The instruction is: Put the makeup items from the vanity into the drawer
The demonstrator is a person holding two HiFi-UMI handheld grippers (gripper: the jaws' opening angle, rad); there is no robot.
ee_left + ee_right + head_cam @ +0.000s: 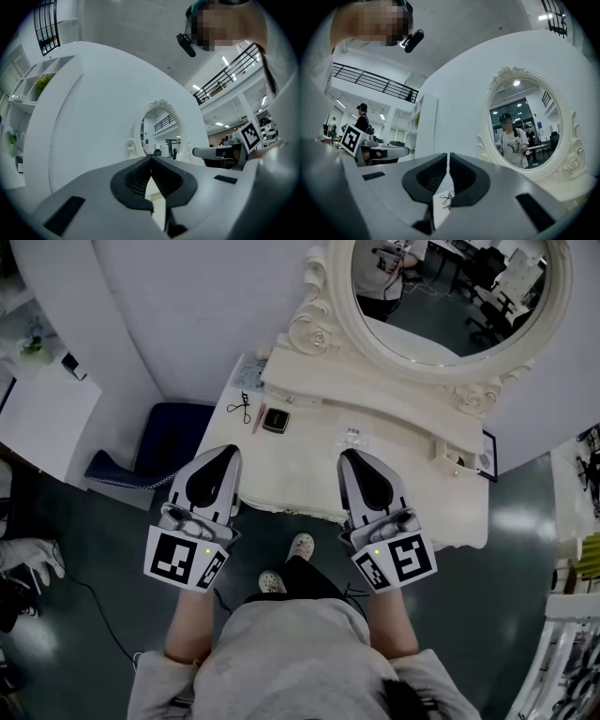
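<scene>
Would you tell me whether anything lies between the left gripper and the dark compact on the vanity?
Nothing visible does: bare vanity top lies between the left gripper and the compact, though a pencil lies close beside.

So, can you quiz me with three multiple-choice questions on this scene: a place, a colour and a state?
1. Where is the compact? A on the vanity, left part; B on the floor; C in the tongs.
2. What colour is the vanity? A cream; B red; C black.
3. How are the left tongs? A wide open; B shut and empty; C gripping a brush.
Answers: 1 A, it lies beside the curler on top; 2 A, pale all over; 3 B, their tips meet with nothing between.
</scene>
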